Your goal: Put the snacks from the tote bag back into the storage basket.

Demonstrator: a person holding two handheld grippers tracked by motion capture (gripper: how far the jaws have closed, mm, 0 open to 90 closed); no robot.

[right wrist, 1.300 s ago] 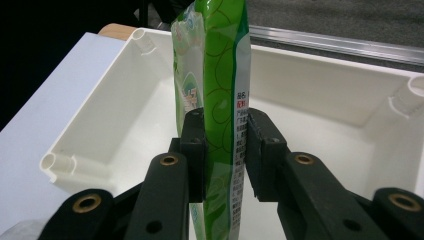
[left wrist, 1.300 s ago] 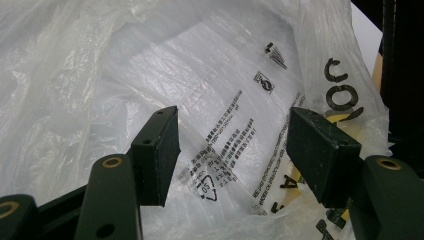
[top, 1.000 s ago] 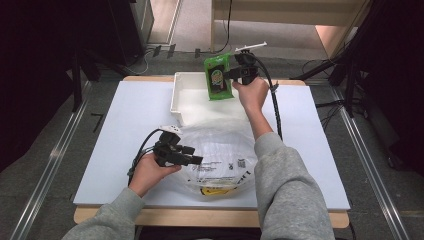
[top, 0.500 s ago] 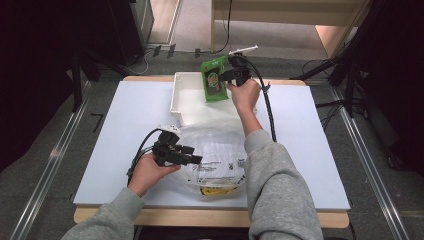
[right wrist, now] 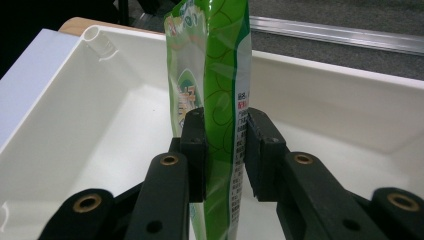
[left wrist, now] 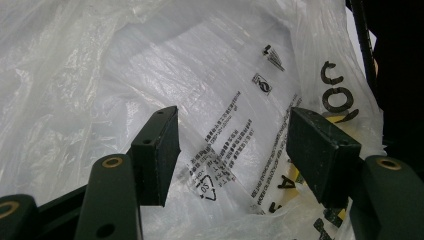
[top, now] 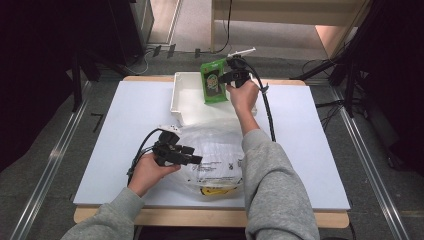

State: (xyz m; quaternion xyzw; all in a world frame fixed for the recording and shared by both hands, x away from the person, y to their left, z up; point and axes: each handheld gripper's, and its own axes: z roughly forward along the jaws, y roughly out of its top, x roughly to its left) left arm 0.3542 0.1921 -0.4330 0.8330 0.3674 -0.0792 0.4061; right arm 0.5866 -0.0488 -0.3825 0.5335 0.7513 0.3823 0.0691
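Observation:
My right gripper [top: 226, 79] [right wrist: 225, 150] is shut on a green snack packet [top: 213, 81] [right wrist: 220, 95], pinching it edge-on and holding it over the white tray [top: 186, 112] [right wrist: 75, 130] at the table's far middle. A crumpled clear plastic bag [top: 215, 150] [left wrist: 200, 90] with black print lies near the front of the table. My left gripper [top: 192, 159] [left wrist: 232, 147] rests at the bag's left side, open, its jaws standing apart over the film with nothing pinched between them.
The white table [top: 120, 120] has bare surface to the left and right of the bag. A black cable [top: 267, 115] trails from the right gripper across the table. Dark stands and floor rails surround the table.
The right gripper has carried the green packet a little to the left and down over the tray. The left gripper and the bag have stayed put.

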